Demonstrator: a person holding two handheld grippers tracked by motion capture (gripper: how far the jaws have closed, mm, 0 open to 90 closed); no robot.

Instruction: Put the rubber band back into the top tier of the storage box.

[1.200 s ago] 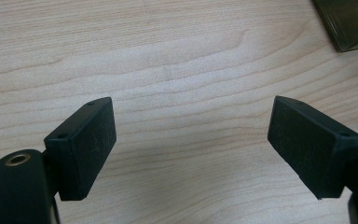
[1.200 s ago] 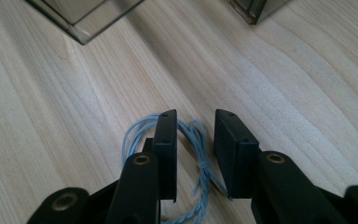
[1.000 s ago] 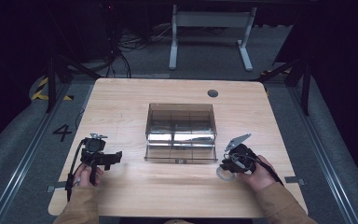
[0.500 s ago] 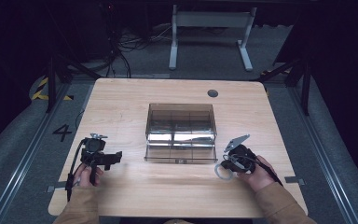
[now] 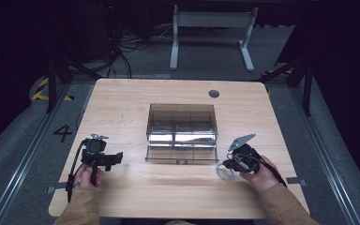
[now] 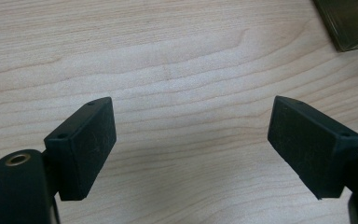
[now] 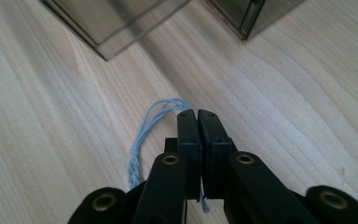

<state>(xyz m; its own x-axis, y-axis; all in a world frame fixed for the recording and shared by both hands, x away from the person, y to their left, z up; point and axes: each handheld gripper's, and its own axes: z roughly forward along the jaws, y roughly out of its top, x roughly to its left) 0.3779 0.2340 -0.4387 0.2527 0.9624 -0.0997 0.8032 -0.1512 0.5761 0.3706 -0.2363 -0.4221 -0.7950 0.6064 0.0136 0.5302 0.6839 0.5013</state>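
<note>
The right gripper (image 7: 197,113) is closed on a light blue string (image 7: 144,133); the left gripper (image 6: 191,140) is wide open above the table (image 6: 168,60)

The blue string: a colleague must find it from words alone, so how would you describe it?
On the wooden table, look right of the smoky clear box. The right gripper has its jaws shut on the blue string, a thin pale-blue braided loop, the one soft, coloured thing there.
</note>
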